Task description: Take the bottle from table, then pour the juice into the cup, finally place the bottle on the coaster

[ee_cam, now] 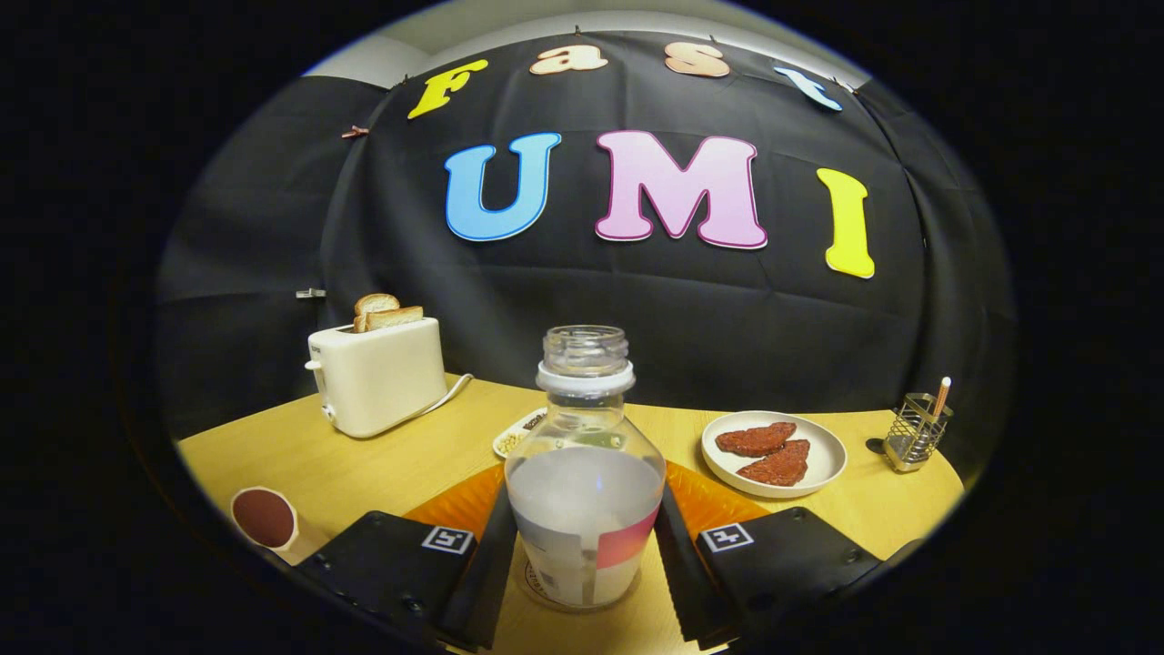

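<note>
Claw (585, 569) fingers flank the clear uncapped plastic bottle (585, 473) of pale juice, seemingly clamped on it. Bottle's base at round coaster (538, 582) on tabletop (400, 464): keep upright, release gently.

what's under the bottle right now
The bottle stands between the jaws of the gripper on a round coaster; just an edge of it shows, the rest is covered. An orange mat lies behind.

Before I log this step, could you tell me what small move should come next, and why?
Probably open the gripper and back away: the bottle stands upright between the fingers, apparently already on the coaster, with the cup off to the side.
</note>
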Motion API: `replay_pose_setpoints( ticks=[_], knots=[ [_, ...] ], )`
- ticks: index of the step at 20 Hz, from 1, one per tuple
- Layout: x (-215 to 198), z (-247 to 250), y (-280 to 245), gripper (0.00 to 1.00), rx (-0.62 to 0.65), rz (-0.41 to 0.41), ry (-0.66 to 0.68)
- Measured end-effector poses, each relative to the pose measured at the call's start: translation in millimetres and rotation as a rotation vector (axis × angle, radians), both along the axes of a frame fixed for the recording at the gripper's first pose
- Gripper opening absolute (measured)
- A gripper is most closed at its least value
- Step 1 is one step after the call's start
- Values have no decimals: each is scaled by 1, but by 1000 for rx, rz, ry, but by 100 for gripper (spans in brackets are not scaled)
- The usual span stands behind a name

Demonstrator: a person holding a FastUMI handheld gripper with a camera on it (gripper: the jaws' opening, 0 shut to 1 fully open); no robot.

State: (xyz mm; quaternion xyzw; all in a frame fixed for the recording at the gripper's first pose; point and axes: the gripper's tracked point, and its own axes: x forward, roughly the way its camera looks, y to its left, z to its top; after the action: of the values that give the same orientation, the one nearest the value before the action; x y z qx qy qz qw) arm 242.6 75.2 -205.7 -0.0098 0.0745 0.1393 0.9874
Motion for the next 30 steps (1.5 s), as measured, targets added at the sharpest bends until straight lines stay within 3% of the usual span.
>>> replay_pose_setpoints(
  ticks=[19, 20, 22, 30],
  knots=[
    [10, -12, 2, 79, -34, 11, -10],
    [9, -11, 1, 81, -38, 12, -12],
    [8, -9, -4, 100, -42, 2, -11],
    [-21, 34, -8, 97, -38, -16, -36]
  ],
)
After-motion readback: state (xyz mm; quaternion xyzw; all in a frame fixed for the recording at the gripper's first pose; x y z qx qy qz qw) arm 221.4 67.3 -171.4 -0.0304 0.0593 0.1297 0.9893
